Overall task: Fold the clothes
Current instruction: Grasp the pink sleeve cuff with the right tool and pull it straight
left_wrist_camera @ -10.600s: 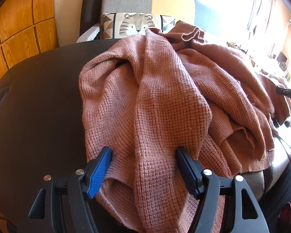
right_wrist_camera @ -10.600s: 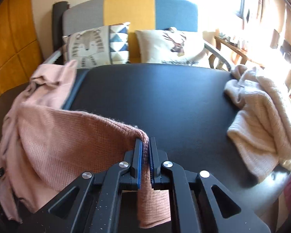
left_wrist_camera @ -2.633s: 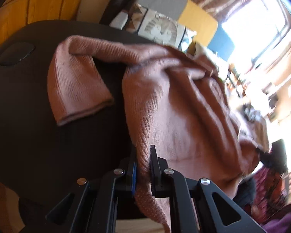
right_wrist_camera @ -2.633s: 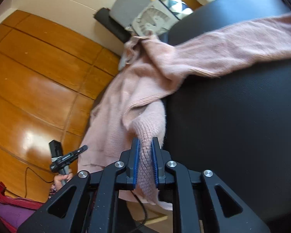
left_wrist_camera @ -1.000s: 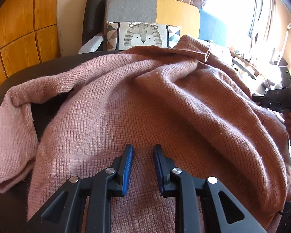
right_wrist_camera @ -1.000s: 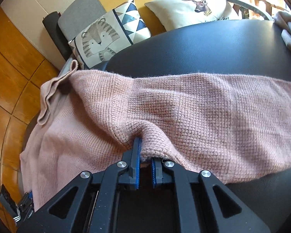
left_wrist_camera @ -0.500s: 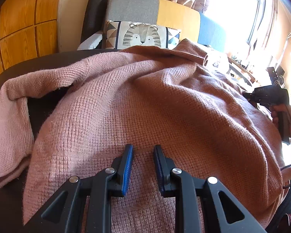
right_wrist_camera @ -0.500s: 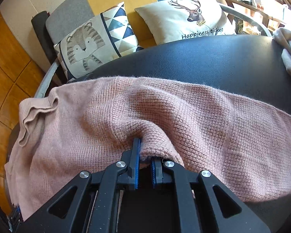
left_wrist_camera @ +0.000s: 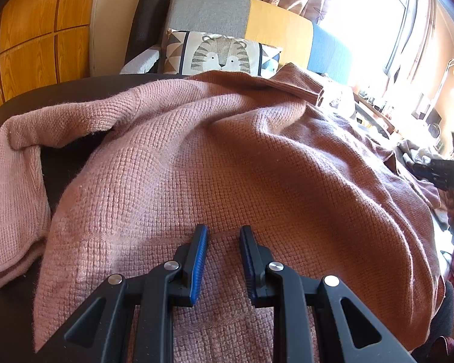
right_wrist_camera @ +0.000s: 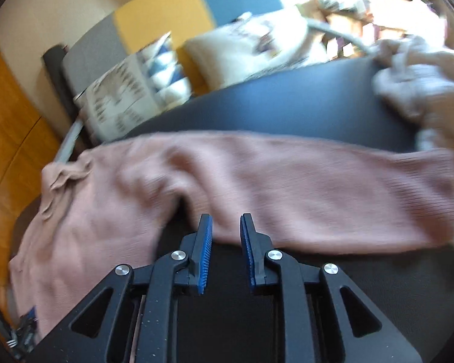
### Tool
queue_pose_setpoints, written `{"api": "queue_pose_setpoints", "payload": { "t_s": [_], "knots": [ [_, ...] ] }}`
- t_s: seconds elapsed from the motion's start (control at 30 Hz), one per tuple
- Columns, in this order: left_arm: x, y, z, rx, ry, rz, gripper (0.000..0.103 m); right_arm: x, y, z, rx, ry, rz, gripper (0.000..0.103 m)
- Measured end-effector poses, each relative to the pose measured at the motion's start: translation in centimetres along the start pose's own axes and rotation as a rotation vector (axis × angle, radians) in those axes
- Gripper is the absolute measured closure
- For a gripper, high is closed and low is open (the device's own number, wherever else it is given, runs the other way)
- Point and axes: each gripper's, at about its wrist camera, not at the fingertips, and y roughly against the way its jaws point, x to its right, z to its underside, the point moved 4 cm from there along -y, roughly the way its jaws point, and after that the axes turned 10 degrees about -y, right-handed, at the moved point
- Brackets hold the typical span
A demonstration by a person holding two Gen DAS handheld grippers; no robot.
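Both tongs stand slightly parted with nothing clamped. Beneath the left gripper (left_wrist_camera: 222,230) the dusty-pink waffle-knit sweater (left_wrist_camera: 227,157) lies spread over the dark round table (left_wrist_camera: 60,163), one sleeve trailing off to that gripper's left. Jaws of the right gripper (right_wrist_camera: 225,220) have just been opening; no cloth sits between them, and the sweater's other sleeve stretches across just ahead. Farther right lies a crumpled cream knit garment (right_wrist_camera: 423,90).
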Motion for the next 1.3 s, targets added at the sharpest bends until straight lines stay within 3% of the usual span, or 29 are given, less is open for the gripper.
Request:
{"api": "queue_pose_setpoints", "payload": {
  "t_s": [0.17, 0.23, 0.3, 0.33, 0.43, 0.57, 0.6, 0.63, 0.67, 0.73, 0.87, 1.03, 1.3],
  "knots": [
    [-0.2, 0.1, 0.0, -0.001, -0.005, -0.003, 0.081, 6.6, 0.6, -3.1, 0.045, -0.109, 0.192, 0.082],
    [-0.1, 0.1, 0.0, -0.002, -0.007, -0.005, 0.081, 8.4, 1.1, -4.0, 0.072, -0.163, 0.225, 0.082],
    [-0.2, 0.0, 0.0, -0.003, -0.008, -0.005, 0.081, 9.7, 2.1, -4.7, 0.107, -0.216, 0.189, 0.082],
    [-0.2, 0.0, 0.0, -0.003, -0.008, -0.005, 0.081, 10.4, 2.8, -5.2, 0.132, -0.234, 0.187, 0.079],
    [-0.1, 0.0, 0.0, -0.001, -0.006, -0.003, 0.081, 12.1, 3.6, -5.9, 0.161, -0.222, 0.248, 0.039],
    [-0.2, 0.0, 0.0, 0.001, -0.001, 0.003, 0.081, 13.2, 1.4, -5.6, 0.060, -0.138, 0.302, 0.038],
    [-0.2, 0.0, 0.0, 0.001, -0.002, 0.003, 0.081, 13.2, 0.6, -5.2, 0.038, -0.120, 0.327, 0.038],
    [-0.2, 0.0, 0.0, 0.000, -0.002, 0.004, 0.081, 13.2, 0.0, -5.0, 0.026, -0.111, 0.340, 0.048],
    [-0.2, 0.0, 0.0, 0.001, -0.002, 0.004, 0.081, 13.2, -0.4, -4.8, 0.016, -0.104, 0.343, 0.069],
    [-0.2, 0.0, 0.0, 0.001, -0.001, 0.004, 0.081, 12.4, -1.0, -4.8, 0.015, -0.064, 0.341, 0.091],
    [-0.2, 0.0, 0.0, 0.000, -0.001, 0.004, 0.081, 10.1, -1.2, -5.4, 0.054, 0.064, 0.363, 0.095],
    [-0.2, 0.0, 0.0, 0.000, -0.002, 0.003, 0.081, 7.7, 0.0, -7.8, 0.157, 0.244, 0.464, 0.095],
    [-0.3, 0.0, -0.1, -0.002, -0.007, 0.000, 0.081, 10.0, -1.9, -10.9, 0.158, 0.218, 0.507, 0.095]
  ]
}}
